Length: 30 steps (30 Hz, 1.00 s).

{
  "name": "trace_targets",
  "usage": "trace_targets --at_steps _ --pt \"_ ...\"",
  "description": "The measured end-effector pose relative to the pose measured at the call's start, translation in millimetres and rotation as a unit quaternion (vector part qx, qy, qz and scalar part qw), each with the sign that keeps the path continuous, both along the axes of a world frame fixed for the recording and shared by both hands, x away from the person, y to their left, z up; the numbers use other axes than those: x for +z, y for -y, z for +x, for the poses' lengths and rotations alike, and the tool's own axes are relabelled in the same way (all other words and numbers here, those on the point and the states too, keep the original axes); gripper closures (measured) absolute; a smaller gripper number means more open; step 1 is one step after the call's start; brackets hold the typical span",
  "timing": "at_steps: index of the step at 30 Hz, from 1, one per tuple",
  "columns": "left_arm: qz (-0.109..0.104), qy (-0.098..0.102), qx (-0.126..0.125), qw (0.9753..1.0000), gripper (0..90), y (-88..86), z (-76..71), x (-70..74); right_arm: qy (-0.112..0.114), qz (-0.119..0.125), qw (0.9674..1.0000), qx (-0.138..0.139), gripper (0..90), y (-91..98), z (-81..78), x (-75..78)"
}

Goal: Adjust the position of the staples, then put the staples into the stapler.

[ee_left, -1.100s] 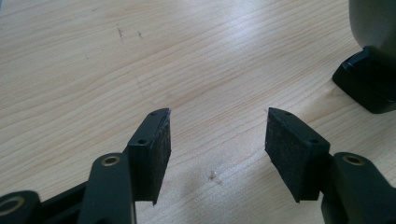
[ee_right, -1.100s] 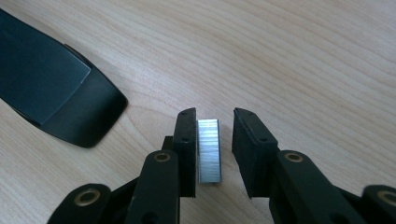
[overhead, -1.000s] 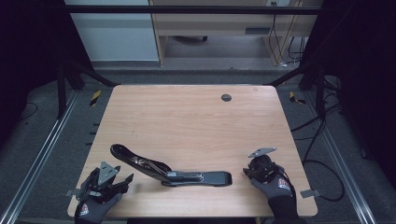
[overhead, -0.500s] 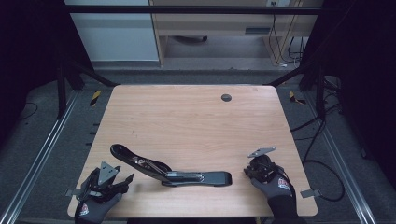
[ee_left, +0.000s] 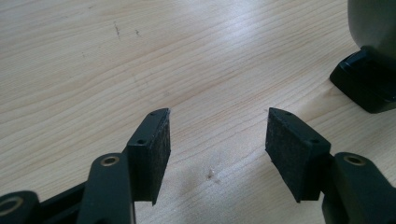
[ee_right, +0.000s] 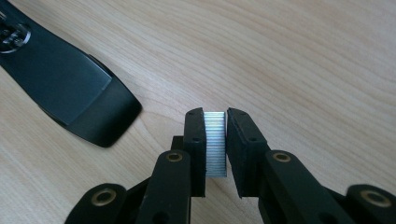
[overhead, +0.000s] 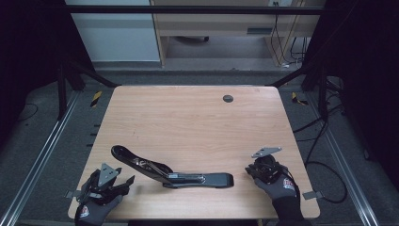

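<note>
The right gripper (ee_right: pixel 215 144) has its 2 black jaws pressed on a small silver block of ridged metal staples (ee_right: pixel 215 143). The jaws have just been closing, and the block sits tight between the pads, low over the light wooden table (overhead: pixel 188 122). In the high view this gripper (overhead: pixel 256 170) is at the near right part of the table, in a gloved hand (overhead: pixel 282 186).

Just beside it lies a long black stapler with a metal middle (overhead: pixel 174 173), flat on the table and opened out (its 2 arms spread apart). One rounded black end (ee_right: pixel 88 102) is near the right gripper but not touching it.

The left gripper (ee_left: pixel 217 140) stands wide open with nothing between its pads, only bare wood. In the high view it (overhead: pixel 123 182) is at the near left corner, close to the stapler's other end.

A small dark round spot (overhead: pixel 228 98) sits far back on the table.
</note>
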<state>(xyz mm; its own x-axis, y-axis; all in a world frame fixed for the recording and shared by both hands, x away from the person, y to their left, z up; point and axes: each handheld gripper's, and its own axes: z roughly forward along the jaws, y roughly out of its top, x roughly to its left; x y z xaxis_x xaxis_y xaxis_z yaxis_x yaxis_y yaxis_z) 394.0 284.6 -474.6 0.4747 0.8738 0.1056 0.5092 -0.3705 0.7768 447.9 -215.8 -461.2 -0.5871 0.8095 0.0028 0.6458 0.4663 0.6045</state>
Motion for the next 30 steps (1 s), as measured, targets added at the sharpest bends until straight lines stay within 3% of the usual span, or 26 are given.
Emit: trace_targets --at_steps 14,21,30 --pt "0.008 -0.006 -0.001 0.9999 39.6 1.9 2.8 -2.3 0.043 0.03 0.9964 0.067 78.3 -10.6 -6.5 30.3" --pt "0.005 -0.008 -0.002 1.0 39.4 1.7 3.2 -2.6 0.051 0.051 0.992 0.104 78.4 -19.1 -2.8 44.6" --pt "0.005 -0.008 0.0 1.0 39.5 1.2 2.9 -2.0 0.053 0.06 0.9858 0.147 78.3 -35.5 4.7 53.7"
